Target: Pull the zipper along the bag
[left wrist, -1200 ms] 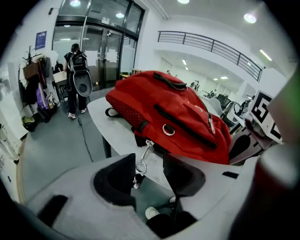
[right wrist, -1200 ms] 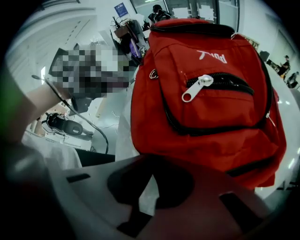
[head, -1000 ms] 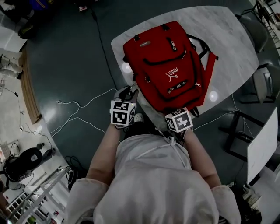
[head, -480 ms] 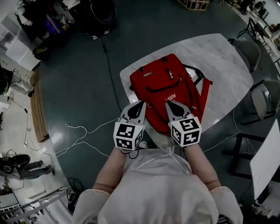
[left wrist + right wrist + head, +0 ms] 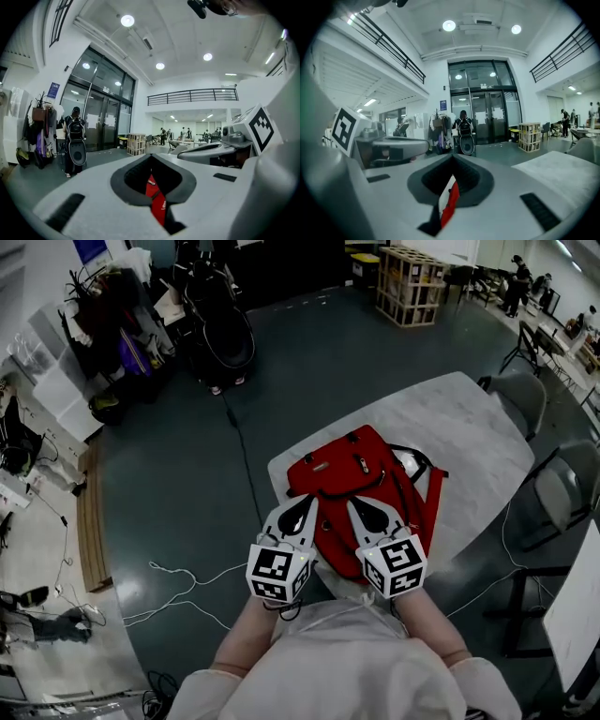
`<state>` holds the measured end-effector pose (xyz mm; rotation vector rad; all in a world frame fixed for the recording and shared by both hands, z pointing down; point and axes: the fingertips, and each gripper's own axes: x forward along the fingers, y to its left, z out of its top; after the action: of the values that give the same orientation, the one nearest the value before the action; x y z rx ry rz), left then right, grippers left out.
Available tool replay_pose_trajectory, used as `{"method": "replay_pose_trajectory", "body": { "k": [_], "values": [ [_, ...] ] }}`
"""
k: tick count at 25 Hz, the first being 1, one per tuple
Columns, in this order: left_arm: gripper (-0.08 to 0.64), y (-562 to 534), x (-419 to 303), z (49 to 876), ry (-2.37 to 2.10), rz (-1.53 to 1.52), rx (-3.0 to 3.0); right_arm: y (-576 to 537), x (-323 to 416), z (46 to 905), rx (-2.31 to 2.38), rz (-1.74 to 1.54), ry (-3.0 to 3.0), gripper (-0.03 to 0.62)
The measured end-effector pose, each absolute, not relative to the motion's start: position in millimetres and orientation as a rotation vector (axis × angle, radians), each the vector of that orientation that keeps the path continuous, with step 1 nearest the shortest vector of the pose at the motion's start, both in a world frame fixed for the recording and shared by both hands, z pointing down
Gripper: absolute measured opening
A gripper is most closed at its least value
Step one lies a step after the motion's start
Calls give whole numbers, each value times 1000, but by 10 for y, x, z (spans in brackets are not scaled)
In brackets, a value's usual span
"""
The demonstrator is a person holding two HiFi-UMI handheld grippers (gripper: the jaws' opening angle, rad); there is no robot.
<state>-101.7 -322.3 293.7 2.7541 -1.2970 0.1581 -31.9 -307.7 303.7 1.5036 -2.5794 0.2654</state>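
A red backpack (image 5: 349, 463) lies flat on a white marble table (image 5: 469, 427), its front pockets facing up. Both grippers hover side by side above the bag's near end, apart from it and pointing away from me. In the head view my left gripper (image 5: 307, 502) has its jaws together, and so does my right gripper (image 5: 356, 504). In the left gripper view the left gripper (image 5: 151, 158) is shut and empty, with a strip of the red bag (image 5: 153, 188) showing through the slot behind its tips. The right gripper (image 5: 452, 158) is shut too, with the red bag (image 5: 450, 201) below.
Grey chairs (image 5: 521, 397) (image 5: 562, 486) stand at the table's right side. A white cable (image 5: 187, 577) trails over the dark floor to the left. A wooden crate (image 5: 409, 274) and a black bag rack (image 5: 221, 334) stand further off. People are in the background.
Both grippers have risen from the table's near edge to above the bag's near end. The head view now takes in more of the room, and the bag looks smaller.
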Motion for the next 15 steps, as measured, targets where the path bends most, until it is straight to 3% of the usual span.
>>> {"method": "replay_pose_trajectory", "body": {
  "k": [15],
  "values": [
    [20,-3217,-924,2796,-1284,100,2782,-3049,-208,2870,1553,170,-2618,26]
  ]
}}
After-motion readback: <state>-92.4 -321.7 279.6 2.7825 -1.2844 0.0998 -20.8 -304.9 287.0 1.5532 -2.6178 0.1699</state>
